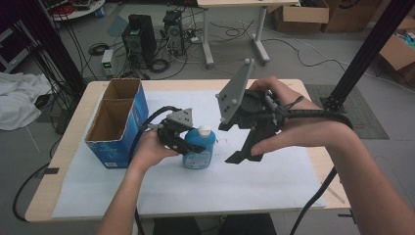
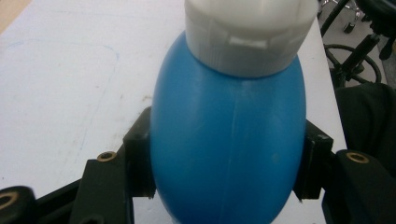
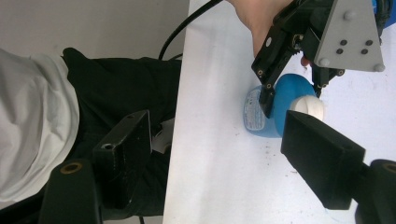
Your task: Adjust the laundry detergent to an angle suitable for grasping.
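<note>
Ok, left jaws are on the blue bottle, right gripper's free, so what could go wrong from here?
1. The left gripper pinches the blue bottle on its rounded, smooth sides, so it may slip or twist.
2. The right gripper hangs open close beside it; a careless move could knock the white cap.
3. The open box stands just behind the left hand, easy to bump.

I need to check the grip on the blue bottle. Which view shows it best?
The left gripper view: the blue bottle sits squeezed between both jaws, white cap above. The high view shows it upright but small; the right gripper view shows it partly hidden behind the left gripper.
</note>
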A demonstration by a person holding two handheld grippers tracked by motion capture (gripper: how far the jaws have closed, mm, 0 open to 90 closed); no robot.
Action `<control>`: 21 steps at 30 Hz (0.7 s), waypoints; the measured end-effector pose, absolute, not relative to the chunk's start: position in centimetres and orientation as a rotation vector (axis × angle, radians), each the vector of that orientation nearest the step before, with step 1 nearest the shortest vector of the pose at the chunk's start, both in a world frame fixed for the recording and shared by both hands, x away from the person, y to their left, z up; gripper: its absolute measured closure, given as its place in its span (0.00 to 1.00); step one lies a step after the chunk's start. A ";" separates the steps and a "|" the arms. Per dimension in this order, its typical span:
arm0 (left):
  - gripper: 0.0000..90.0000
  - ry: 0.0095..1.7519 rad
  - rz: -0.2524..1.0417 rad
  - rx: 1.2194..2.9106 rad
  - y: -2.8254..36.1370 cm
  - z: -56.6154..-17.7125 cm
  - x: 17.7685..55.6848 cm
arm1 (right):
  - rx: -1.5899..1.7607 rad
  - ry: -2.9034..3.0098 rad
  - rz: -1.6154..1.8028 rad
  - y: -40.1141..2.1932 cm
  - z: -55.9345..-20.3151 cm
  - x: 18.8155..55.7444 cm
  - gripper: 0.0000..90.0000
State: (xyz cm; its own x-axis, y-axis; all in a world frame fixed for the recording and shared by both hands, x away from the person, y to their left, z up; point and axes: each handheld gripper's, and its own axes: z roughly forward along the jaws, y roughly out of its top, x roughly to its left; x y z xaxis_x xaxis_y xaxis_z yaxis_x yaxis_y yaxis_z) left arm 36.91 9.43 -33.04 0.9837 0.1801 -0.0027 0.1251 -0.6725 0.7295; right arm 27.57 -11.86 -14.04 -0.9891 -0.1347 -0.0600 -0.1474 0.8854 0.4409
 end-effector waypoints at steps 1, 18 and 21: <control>0.45 0.216 0.085 2.324 9.5 -33.0 36.9 | -0.227 3.024 0.711 -11.9 -14.0 27.6 0.27; 0.38 0.274 0.150 2.475 9.7 -32.4 36.4 | -0.230 3.030 0.700 -11.5 -14.3 27.6 0.27; 0.33 0.284 0.172 2.513 9.4 -32.4 36.3 | -0.225 3.032 0.697 -11.5 -14.4 27.6 0.27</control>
State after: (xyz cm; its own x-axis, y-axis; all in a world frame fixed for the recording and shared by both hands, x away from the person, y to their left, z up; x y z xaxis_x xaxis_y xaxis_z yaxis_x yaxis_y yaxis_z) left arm 36.28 9.37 -32.35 0.9687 0.2413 0.0589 0.1638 -0.7988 0.5789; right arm 27.64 -11.48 -14.37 -0.9894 -0.1350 -0.0538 -0.1450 0.8898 0.4328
